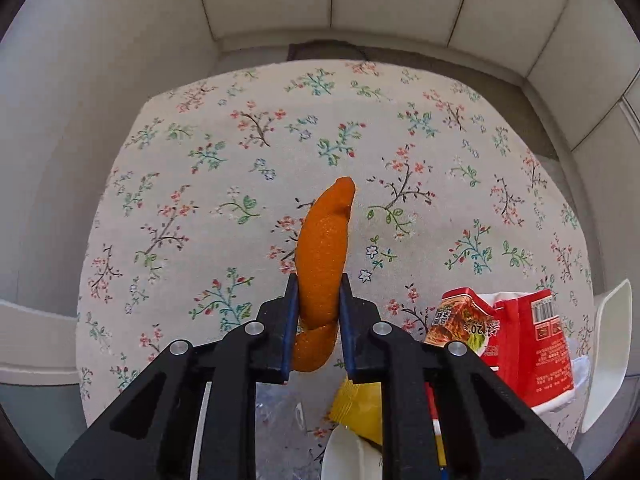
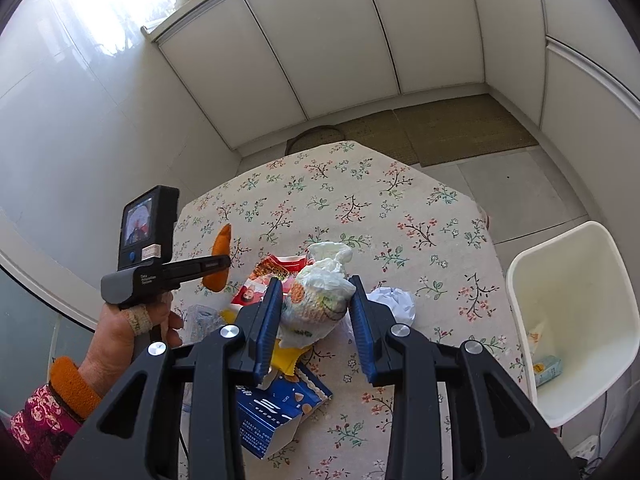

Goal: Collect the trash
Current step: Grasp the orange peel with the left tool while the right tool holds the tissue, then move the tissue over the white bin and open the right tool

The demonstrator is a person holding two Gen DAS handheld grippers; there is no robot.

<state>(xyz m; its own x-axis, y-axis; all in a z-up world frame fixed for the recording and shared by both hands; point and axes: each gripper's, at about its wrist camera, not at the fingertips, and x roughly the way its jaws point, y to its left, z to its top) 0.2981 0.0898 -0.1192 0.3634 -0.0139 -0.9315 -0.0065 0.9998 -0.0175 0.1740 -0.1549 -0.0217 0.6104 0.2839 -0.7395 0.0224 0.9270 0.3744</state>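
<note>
My left gripper is shut on a long curled orange peel and holds it above the floral tablecloth. The peel and the left gripper also show at the left of the right wrist view. My right gripper is shut on a crumpled white printed wrapper and holds it over the trash pile. A white bin stands beside the table at the right, with some trash at its bottom.
On the table lie a red snack packet, a yellow wrapper, a blue carton, a crumpled white paper ball and clear plastic. White cabinets line the far wall.
</note>
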